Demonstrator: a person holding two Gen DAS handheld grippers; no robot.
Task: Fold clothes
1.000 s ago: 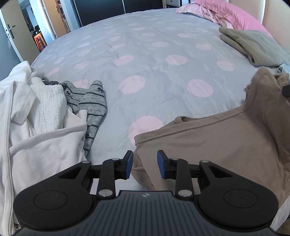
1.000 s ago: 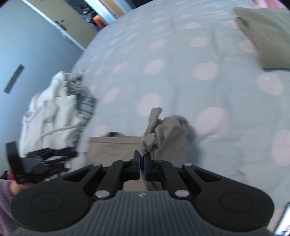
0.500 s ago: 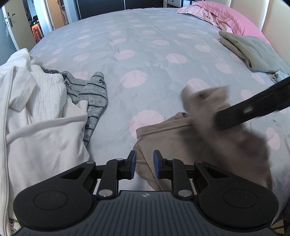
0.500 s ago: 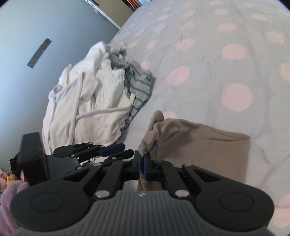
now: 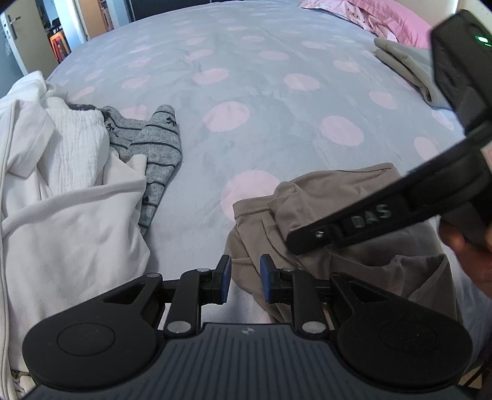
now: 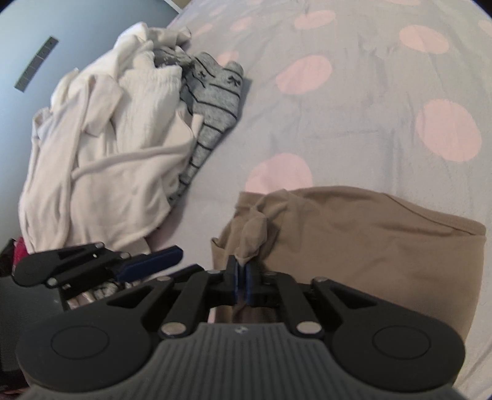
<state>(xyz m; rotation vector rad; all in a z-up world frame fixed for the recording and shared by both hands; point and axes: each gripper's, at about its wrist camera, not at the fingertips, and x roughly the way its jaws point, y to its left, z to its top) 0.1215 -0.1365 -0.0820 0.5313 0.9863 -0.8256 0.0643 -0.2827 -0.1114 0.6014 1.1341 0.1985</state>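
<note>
A tan garment (image 5: 338,190) (image 6: 369,240) lies folded over on the spotted grey bed (image 5: 261,107). My right gripper (image 6: 242,264) (image 5: 290,238) has come down at the garment's left edge. Its jaws are opening, and a bunched fold of the tan cloth still stands pinched between the pads. My left gripper (image 5: 245,277) (image 6: 175,254) hovers at the garment's near left corner. It is open by a narrow gap, with the cloth edge under it and nothing gripped.
A pile of white clothes (image 5: 61,184) (image 6: 107,138) with a grey striped piece (image 5: 160,147) (image 6: 215,98) lies to the left. A folded olive garment (image 5: 406,61) and pink pillows (image 5: 384,15) are at the far right. A hand (image 5: 470,255) holds the right gripper.
My right gripper carried the tan fold leftward across the garment and lowered it near the left gripper. The left gripper's jaws narrowed and it stayed in place.
</note>
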